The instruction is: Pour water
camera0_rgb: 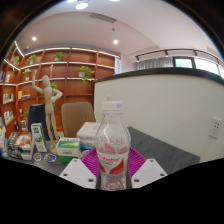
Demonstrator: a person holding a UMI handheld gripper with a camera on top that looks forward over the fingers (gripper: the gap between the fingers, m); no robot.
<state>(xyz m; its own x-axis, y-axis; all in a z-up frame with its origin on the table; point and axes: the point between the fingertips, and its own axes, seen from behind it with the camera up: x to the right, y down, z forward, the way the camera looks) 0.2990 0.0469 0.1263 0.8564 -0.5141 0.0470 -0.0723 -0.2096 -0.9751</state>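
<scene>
A clear plastic water bottle (113,145), ribbed and wrapped in a pink label, is held upright between the pads of the gripper (113,172), both fingers being pressed against its sides. Beyond it, on the grey tabletop (160,148), a tissue box (87,133) and a green-lidded container (67,149) are seen. A jointed wooden mannequin (47,103) is seen further left.

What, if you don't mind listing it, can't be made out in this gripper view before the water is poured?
- Bottle: its base sits low between the tool's fingers, hidden below the frame; its water level is unclear.
- Tool: the bottle hides the pink pads where they would touch it, so the grip cannot be confirmed.
- Small items beside the wooden mannequin: too small to identify.
- No receiving cup is visible.
</scene>
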